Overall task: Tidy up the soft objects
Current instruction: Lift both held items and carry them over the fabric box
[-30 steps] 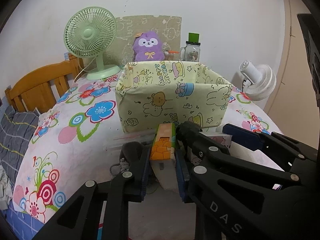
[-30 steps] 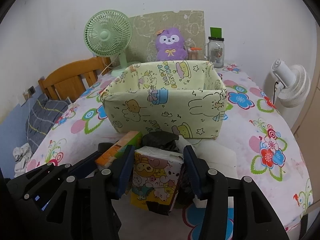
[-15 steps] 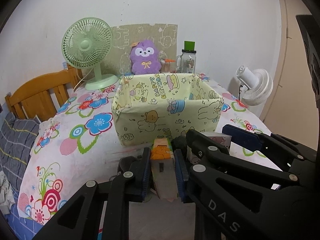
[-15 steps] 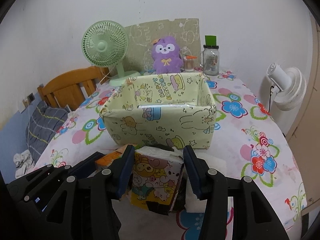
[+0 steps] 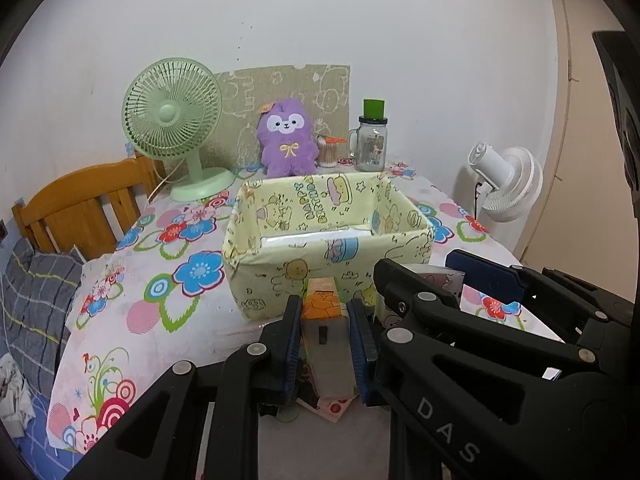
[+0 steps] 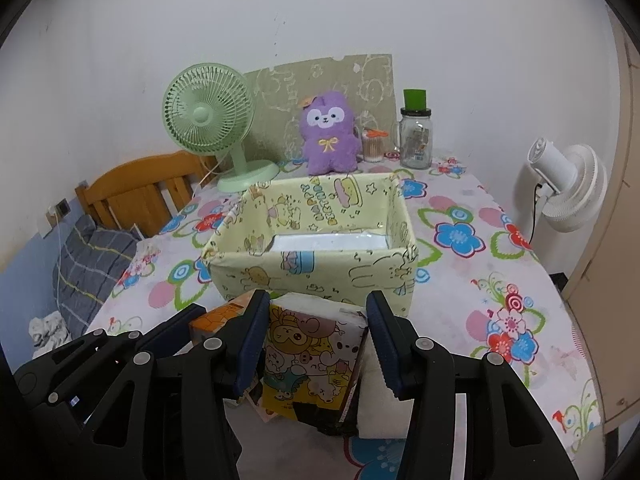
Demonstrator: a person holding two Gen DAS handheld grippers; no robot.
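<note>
My left gripper is shut on a narrow tissue pack with an orange top and holds it raised in front of the yellow cartoon-print box. My right gripper is shut on a cartoon-print tissue pack, also raised before the box. The box is open on top with a white bottom showing. The orange pack also shows in the right wrist view, between the left gripper's fingers.
A green desk fan, a purple plush toy, a cotton-swab jar and a glass mug jar with green lid stand behind the box. A white fan is right of the table. A wooden chair is at left.
Both grippers have risen with their tissue packs, so the views now look down into the box. Each grip is unchanged.
</note>
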